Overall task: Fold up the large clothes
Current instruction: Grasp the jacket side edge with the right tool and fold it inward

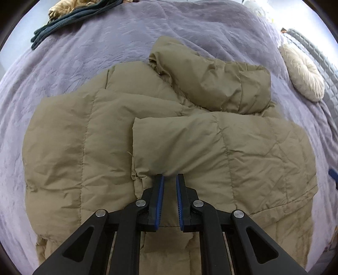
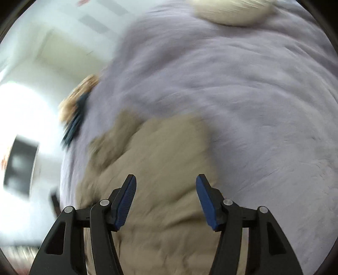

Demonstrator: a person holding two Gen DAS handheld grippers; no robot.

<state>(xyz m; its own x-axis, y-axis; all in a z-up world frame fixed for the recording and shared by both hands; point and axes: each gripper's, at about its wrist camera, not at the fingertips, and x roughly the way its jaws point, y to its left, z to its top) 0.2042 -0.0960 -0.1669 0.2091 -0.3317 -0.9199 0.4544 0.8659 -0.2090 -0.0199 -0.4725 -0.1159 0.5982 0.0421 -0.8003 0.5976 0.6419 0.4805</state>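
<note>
One khaki jacket (image 1: 88,148), left claw (image 1: 170,176) pinching it, right claw (image 2: 165,179) open.

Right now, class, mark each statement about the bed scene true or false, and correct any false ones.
1. The tan quilted puffer jacket lies on a lavender plush bedspread. True.
2. The left gripper stands wide open above the jacket. False: its jaws are shut on a fold of the jacket.
3. The right gripper is open with nothing between its pads. True.
4. A round cream fluffy cushion lies on top of the jacket. False: it rests on the bedspread, apart from the jacket.
5. A dark teal garment lies at the bedspread's far edge. True.
</note>
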